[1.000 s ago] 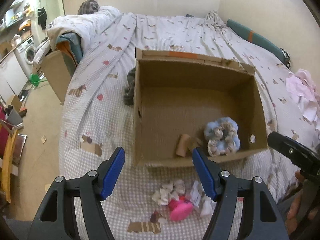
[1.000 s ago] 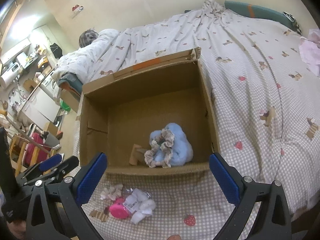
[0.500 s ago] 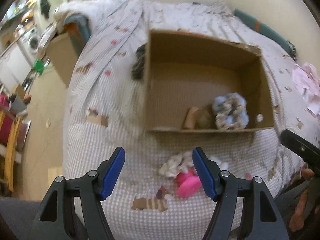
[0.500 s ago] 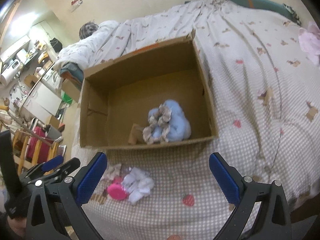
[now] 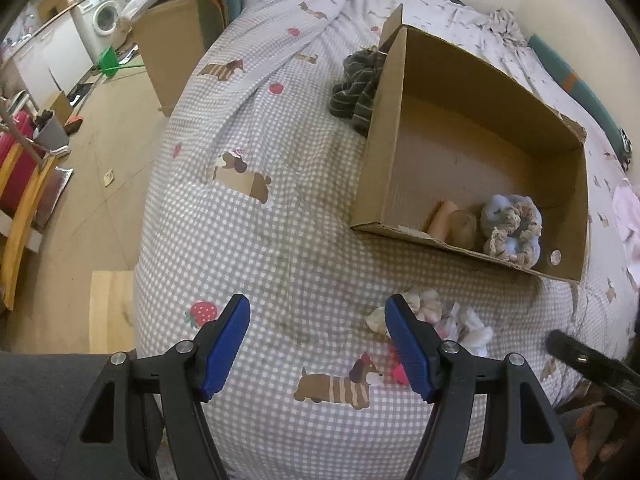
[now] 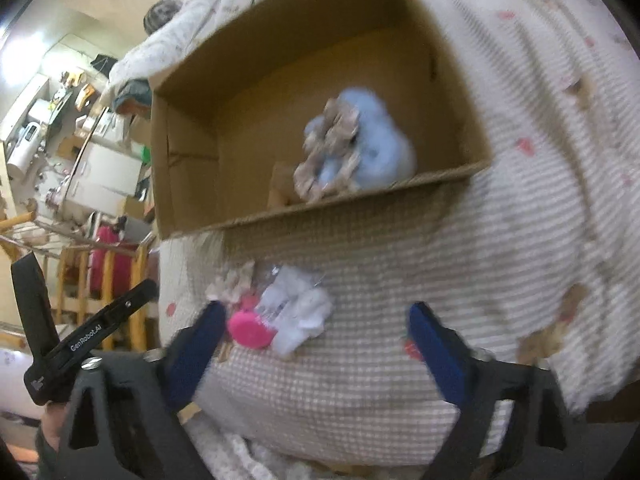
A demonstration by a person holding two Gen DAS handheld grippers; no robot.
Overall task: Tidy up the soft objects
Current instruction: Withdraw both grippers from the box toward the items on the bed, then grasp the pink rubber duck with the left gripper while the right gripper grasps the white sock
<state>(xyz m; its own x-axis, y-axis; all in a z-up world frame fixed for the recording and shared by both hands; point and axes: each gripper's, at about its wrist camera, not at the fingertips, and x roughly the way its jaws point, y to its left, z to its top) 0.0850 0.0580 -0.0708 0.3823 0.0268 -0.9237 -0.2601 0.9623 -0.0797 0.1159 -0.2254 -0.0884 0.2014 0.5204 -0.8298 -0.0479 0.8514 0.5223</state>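
A gingham bedspread (image 5: 304, 240) carries the cardboard box (image 5: 384, 168); a washing machine (image 5: 105, 20) stands beyond. Left gripper (image 5: 318, 344) and right gripper (image 6: 316, 344) gape wide, empty.

Checked bedspread (image 5: 304, 240) with dachshund and strawberry prints covers bed; dark striped cloth (image 5: 354, 90) bunched against box's outer left wall; washing machine (image 5: 105, 20) far left by white cabinets; green dustpan (image 5: 107, 60) on floor; red suitcase (image 6: 107, 260) behind wooden rails (image 6: 76, 280); teal cushion (image 5: 576, 84) along far wall.
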